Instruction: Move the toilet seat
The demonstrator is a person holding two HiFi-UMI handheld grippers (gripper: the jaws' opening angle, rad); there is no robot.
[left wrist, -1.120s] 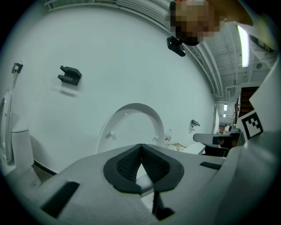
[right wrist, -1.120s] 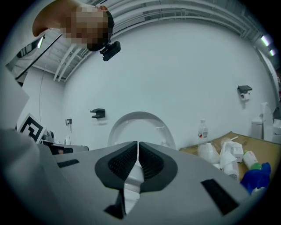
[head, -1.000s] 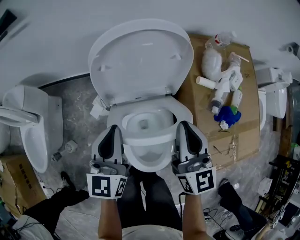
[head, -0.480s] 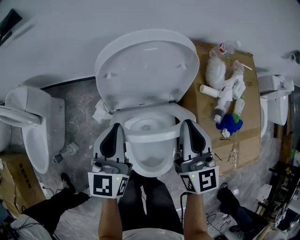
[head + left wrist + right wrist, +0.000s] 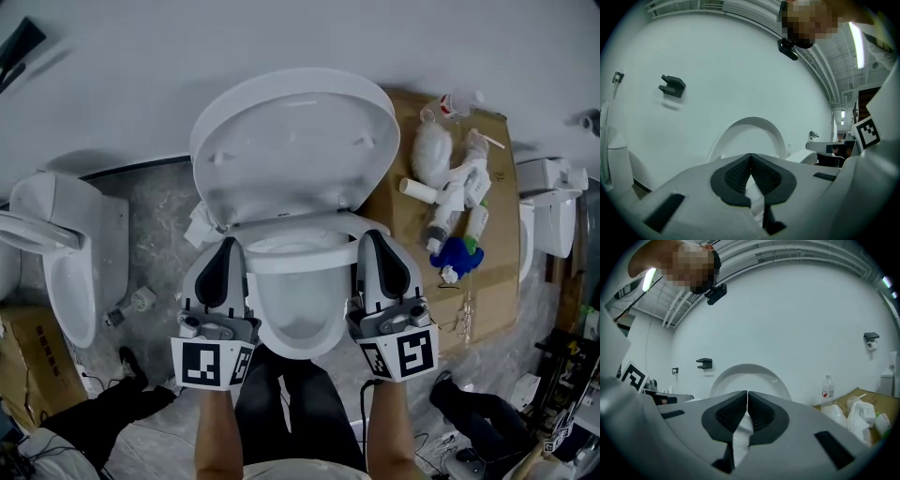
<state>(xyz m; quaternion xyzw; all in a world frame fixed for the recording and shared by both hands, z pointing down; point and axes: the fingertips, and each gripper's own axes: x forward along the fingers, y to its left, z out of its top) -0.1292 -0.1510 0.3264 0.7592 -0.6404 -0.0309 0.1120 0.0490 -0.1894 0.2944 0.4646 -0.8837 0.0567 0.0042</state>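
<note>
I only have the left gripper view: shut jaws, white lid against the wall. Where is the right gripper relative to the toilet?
Observer: The right gripper lies at the right side of the seat ring, level with the left gripper on the opposite side.
Operator: Its jaws?
Observer: Shut, tips together, nothing between them.
Operator: What's right of the toilet?
Observer: Flattened cardboard on the floor, with white parts on it and a clear bottle at its far end.
</note>
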